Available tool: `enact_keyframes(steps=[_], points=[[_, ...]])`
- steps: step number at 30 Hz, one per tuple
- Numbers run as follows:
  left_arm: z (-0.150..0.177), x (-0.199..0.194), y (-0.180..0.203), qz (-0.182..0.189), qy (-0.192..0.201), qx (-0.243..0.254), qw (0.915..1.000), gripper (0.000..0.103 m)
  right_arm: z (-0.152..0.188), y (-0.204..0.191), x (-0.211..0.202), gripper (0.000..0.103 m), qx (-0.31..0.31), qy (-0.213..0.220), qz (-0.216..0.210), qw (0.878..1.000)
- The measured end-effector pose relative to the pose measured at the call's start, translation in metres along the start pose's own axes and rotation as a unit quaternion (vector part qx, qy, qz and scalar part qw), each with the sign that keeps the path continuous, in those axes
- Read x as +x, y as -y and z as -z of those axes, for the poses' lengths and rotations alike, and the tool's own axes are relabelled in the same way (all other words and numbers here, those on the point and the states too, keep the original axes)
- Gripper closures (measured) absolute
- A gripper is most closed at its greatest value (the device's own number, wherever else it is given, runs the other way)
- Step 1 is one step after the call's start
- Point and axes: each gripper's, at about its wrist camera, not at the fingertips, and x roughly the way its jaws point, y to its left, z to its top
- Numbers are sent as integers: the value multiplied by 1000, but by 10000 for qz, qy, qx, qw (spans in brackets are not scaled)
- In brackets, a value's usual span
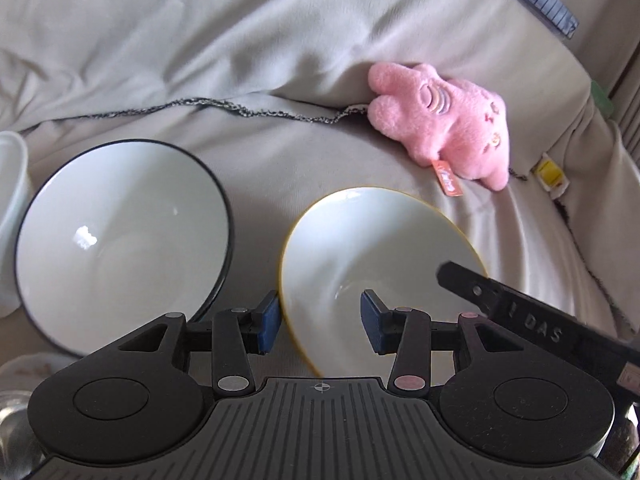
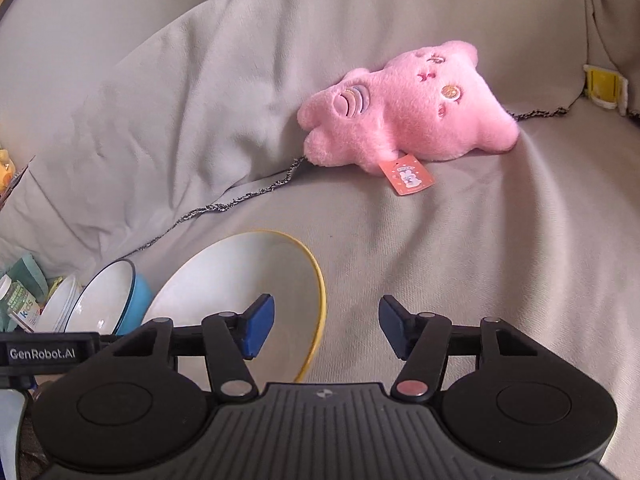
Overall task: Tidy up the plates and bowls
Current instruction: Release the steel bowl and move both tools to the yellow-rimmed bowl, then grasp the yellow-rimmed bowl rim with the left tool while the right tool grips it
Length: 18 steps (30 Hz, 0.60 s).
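I'm straddling the yellow-rimmed bowl's (image 1: pixel 376 256) near rim with my left claw (image 1: pixel 320 318), jaws apart, not pinching. Right claw (image 2: pixel 326 330) hanging apart over its right edge on the sofa (image 2: pixel 480 260), holding nothing; probably nesting it into the dark-rimmed bowl (image 1: pixel 120 240) on the left.

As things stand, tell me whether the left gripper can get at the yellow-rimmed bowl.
Probably yes. The left gripper is open, with the yellow-rimmed bowl's near rim between its pads; nothing blocks it, though the right gripper crowds the far side.

A home: covered sofa (image 2: pixel 400 240), pink plush toy (image 2: pixel 408 120).
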Motion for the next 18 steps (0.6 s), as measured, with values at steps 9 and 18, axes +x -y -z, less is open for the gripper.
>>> enact_keyframes(steps=[9,18], points=[[1,13,13,-265,-115,333,9990,54,0,-3,29,59,211,-414,-663,9967],[55,-23,21,60,-563,332,9978,54,43,-8,-30,55,124,-437,-587,9972]])
